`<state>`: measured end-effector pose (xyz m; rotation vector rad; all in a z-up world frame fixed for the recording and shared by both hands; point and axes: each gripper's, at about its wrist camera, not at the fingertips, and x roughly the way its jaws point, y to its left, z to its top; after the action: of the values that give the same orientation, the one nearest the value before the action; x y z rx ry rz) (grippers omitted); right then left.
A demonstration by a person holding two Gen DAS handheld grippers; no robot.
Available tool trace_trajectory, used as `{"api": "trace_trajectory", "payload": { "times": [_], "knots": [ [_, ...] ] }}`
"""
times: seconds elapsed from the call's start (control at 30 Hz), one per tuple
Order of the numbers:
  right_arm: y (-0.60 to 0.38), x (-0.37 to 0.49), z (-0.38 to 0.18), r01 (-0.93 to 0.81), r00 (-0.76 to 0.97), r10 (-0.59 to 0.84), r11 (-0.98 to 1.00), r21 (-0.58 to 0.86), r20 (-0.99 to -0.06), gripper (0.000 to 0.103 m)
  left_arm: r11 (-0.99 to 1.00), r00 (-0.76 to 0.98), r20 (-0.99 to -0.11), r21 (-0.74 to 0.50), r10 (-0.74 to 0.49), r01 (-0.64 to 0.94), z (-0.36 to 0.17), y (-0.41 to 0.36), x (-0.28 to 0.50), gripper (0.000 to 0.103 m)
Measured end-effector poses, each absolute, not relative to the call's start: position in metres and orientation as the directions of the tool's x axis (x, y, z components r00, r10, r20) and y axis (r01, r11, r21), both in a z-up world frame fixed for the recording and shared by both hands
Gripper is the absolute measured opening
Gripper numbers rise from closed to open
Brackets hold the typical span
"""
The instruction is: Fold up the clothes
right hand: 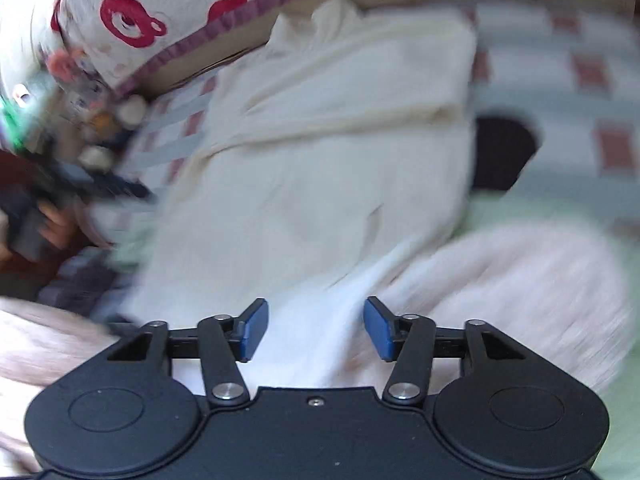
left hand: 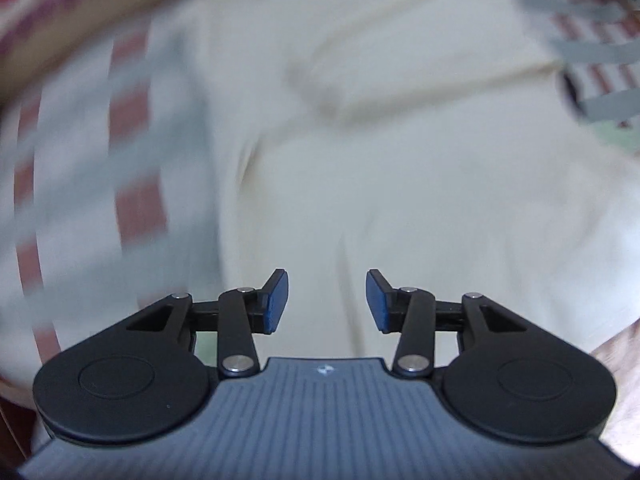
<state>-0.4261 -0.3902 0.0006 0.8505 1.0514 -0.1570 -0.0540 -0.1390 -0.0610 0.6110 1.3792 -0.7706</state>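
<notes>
Hovering over the cream garment (left hand: 380, 140), left gripper (left hand: 327, 300) and right gripper (right hand: 316, 328) both spread, empty, checked sheet (right hand: 560, 80) beyond its edges.

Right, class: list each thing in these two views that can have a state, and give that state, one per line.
Left gripper: jaws open, holding nothing.
Right gripper: jaws open, holding nothing.
Cream garment: spread on the checked sheet, creased, partly folded.
Pink garment: lying rumpled beside the cream one.
</notes>
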Motion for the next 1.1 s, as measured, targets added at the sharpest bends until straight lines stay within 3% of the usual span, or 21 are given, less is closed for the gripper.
{"api": "trace_trajectory", "payload": {
  "times": [0.17,0.47,0.5,0.53,0.6,0.77,0.83,0.87,0.9,1.03,1.1],
  "knots": [
    [-0.377,-0.418,-0.001,0.51,0.448,0.287,0.697,0.505,-0.847,0.065,0.697,-0.152,-0.985,-0.162,-0.077,0.698,-0.114,-0.084,-0.064,0.042],
    [-0.362,-0.373,-0.02,0.438,0.39,0.331,0.754,0.489,-0.86,0.066,0.688,-0.185,-0.923,-0.375,-0.336,0.621,-0.11,-0.008,-0.066,0.042],
    [-0.357,-0.367,-0.021,0.415,0.37,0.312,0.787,0.456,-0.875,0.06,0.69,-0.183,-0.917,-0.388,-0.353,0.612,-0.111,-0.001,-0.066,0.042],
    [-0.352,-0.361,-0.023,0.391,0.35,0.293,0.818,0.423,-0.89,0.043,0.704,-0.188,-0.91,-0.406,-0.37,0.583,-0.115,0.004,-0.067,0.042],
    [-0.345,-0.356,-0.022,0.339,0.334,0.235,0.873,0.349,-0.913,0.02,0.728,-0.195,-0.894,-0.442,-0.403,0.523,-0.124,0.013,-0.067,0.046],
    [-0.358,-0.357,-0.017,0.389,0.388,0.094,0.885,0.255,-0.917,0.013,0.769,-0.202,-0.851,-0.525,-0.486,0.364,-0.147,0.036,-0.068,0.051],
    [-0.363,-0.352,-0.017,0.408,0.43,0.068,0.875,0.26,-0.9,0.012,0.763,-0.191,-0.835,-0.549,-0.516,0.341,-0.15,0.035,-0.07,0.048],
    [-0.366,-0.348,-0.016,0.412,0.452,0.066,0.869,0.274,-0.89,0.011,0.745,-0.185,-0.835,-0.548,-0.519,0.381,-0.146,0.032,-0.073,0.036],
    [-0.367,-0.345,-0.015,0.41,0.471,0.064,0.867,0.283,-0.88,0.011,0.725,-0.18,-0.834,-0.545,-0.522,0.421,-0.142,0.028,-0.077,0.004],
    [-0.375,-0.344,-0.004,0.419,0.539,0.046,0.852,0.315,-0.841,0.011,0.667,-0.125,-0.832,-0.515,-0.541,0.538,-0.118,0.021,-0.089,0.0],
    [-0.38,-0.346,0.005,0.428,0.578,0.02,0.844,0.324,-0.816,0.011,0.659,-0.048,-0.864,-0.417,-0.502,0.626,-0.106,0.015,-0.092,0.0]
  ]
}}
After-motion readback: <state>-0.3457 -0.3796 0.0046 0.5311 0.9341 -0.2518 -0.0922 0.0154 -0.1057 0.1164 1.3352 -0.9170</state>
